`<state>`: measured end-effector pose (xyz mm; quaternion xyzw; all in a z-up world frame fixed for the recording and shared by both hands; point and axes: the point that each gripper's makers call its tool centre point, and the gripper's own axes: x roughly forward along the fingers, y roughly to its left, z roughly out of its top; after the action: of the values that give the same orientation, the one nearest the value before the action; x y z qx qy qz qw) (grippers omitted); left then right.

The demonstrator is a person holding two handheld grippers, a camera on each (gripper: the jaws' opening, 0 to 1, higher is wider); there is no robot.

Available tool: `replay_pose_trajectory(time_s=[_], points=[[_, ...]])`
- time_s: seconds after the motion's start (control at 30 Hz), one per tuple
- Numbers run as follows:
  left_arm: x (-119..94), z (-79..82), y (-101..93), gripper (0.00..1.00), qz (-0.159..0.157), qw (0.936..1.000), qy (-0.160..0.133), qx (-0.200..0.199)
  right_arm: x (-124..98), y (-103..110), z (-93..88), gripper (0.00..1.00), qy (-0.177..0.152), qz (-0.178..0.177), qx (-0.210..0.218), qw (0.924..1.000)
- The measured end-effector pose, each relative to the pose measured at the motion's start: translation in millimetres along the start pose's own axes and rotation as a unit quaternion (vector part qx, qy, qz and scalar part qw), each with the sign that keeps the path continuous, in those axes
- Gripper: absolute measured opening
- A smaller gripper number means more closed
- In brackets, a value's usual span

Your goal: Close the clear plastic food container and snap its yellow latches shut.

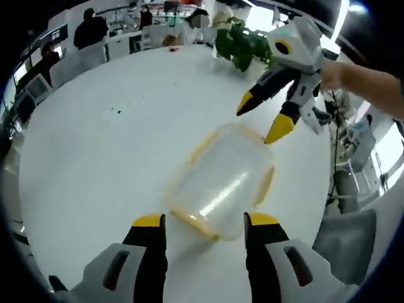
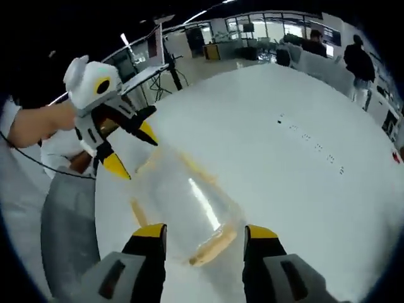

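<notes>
A clear plastic food container (image 1: pixel 222 183) with yellow latches lies on the white table (image 1: pixel 107 158), its lid on. My left gripper (image 1: pixel 205 222) stands open just short of its near end, nothing between the jaws. My right gripper (image 1: pixel 261 118) comes in from the upper right, open, its yellow tips hovering at the container's far edge. In the right gripper view the container (image 2: pixel 183 202) sits ahead of my open right gripper (image 2: pixel 205 233), with a yellow latch (image 2: pixel 213 245) close to the jaws. The left gripper (image 2: pixel 131 148) is open on the far side.
A green plant (image 1: pixel 243 44) stands at the table's far edge. People sit and stand at desks (image 1: pixel 88 31) beyond the table. Small dark specks (image 1: pixel 115 110) dot the tabletop. A grey chair (image 1: pixel 347 243) stands off the table's right edge.
</notes>
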<state>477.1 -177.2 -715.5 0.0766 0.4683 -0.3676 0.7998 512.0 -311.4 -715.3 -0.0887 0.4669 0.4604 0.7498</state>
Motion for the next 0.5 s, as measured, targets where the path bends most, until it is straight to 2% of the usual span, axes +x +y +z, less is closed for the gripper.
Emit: replay_pose_trajectory(time_s=[0.1, 0.17, 0.23, 0.33, 0.4, 0.5], points=[[0.5, -1.8, 1.3, 0.47, 0.013, 0.9998, 0.003, -0.016, 0.8, 0.9, -5.4, 0.45, -0.002, -0.009, 0.045, 0.9990], [1.3, -1.7, -0.3, 0.47, 0.017, 0.9992, -0.001, -0.036, 2.5, 3.0, -9.2, 0.44, -0.001, -0.012, 0.040, 0.9991], [3.6, -5.8, -1.1, 0.47, 0.024, 0.9990, 0.008, -0.036, 4.0, 2.7, -15.1, 0.44, 0.010, -0.020, 0.064, 0.9977], [4.8, -9.3, -3.0, 0.46, 0.030, 0.9984, 0.014, -0.047, 5.9, 4.7, -13.2, 0.44, -0.005, -0.027, 0.090, 0.9956], [5.6, -10.0, -5.0, 0.45, 0.027, 0.9977, 0.014, -0.061, 7.6, 3.1, -16.2, 0.43, -0.001, -0.034, 0.110, 0.9933], [5.8, -9.9, -6.7, 0.43, 0.029, 0.9967, 0.009, -0.076, 10.4, 6.0, -16.6, 0.44, -0.001, -0.033, 0.116, 0.9927]])
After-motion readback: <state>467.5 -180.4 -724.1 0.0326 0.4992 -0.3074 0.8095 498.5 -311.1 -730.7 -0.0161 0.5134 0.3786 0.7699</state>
